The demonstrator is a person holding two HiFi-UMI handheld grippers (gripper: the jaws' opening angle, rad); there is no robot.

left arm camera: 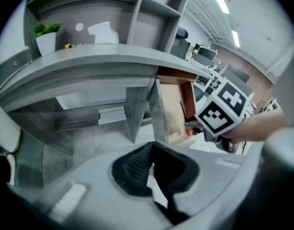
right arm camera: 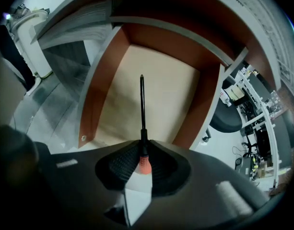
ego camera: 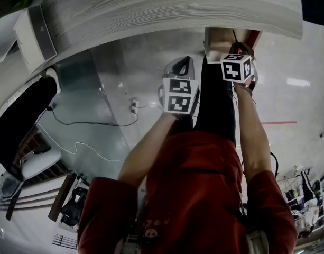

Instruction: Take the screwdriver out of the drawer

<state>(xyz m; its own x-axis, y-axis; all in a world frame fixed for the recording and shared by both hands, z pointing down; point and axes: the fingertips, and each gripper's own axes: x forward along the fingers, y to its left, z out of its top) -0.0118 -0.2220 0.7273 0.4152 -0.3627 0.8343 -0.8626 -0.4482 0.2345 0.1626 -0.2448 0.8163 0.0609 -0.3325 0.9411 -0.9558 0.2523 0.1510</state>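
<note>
Currently the right gripper [right arm camera: 143, 150] is clamped on the screwdriver [right arm camera: 141, 109]. Its jaws stand narrow, and the pads press on both sides of the orange handle [right arm camera: 144, 164]. The black shaft runs straight out from the jaws, in line with them. The screwdriver is above the open drawer [right arm camera: 96, 95], with the shaft lying over the pale drawer bottom, between the reddish-brown side walls. Whether the tip touches the bottom cannot be told. The drawer is pulled out from under the grey desk [left arm camera: 89, 71]. The left gripper [left arm camera: 152, 147] hangs beside the drawer, with its jaws together at the tips and nothing between them. In the left gripper view, the right gripper's marker cube [left arm camera: 222, 110] shows just in front of the drawer. A potted plant [left arm camera: 46, 38] stands on the desk top, well apart from both grippers.
</note>
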